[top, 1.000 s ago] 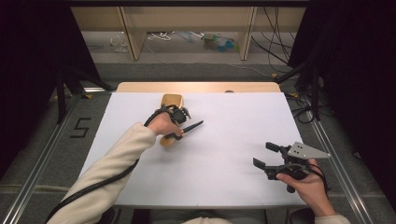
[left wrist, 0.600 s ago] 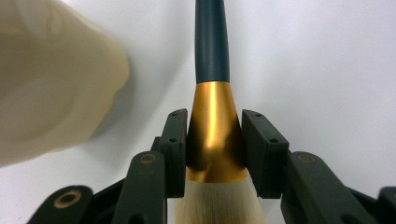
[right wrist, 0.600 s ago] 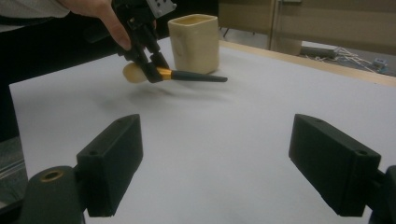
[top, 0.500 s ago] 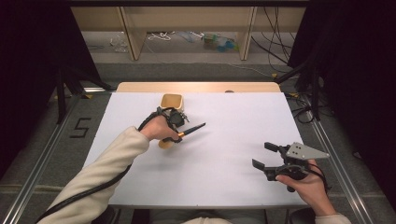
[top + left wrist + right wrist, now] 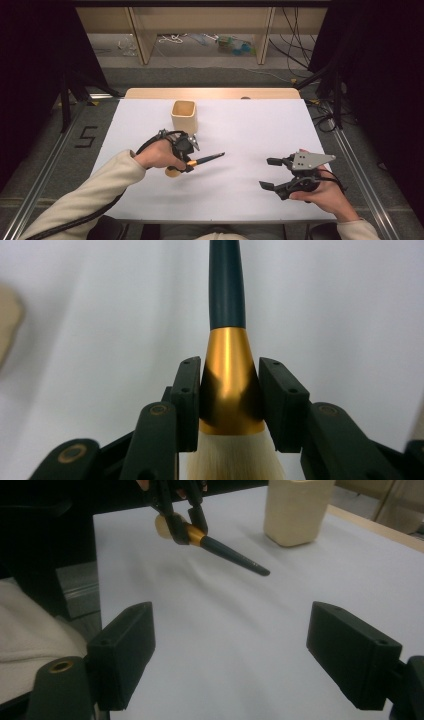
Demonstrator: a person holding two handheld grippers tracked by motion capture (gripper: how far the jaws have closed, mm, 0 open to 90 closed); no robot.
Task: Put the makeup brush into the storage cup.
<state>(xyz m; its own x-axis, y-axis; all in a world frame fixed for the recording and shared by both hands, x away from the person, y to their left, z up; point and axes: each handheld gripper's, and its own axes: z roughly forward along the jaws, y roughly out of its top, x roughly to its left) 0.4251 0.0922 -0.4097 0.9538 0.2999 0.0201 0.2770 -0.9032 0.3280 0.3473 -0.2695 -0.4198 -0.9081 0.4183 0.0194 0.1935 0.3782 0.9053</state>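
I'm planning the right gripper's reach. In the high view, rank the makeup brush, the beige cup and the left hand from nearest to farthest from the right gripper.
1. Makeup brush: its dark handle tip points toward the right gripper.
2. Left hand: just beyond, holding the left gripper.
3. Beige cup: near the far edge.

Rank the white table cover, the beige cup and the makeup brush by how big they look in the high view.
1. White table cover, by far the largest.
2. Beige cup.
3. Makeup brush: longer than the cup is wide, but much thinner; part of it is hidden in the left gripper, so cup versus brush stays unsure.
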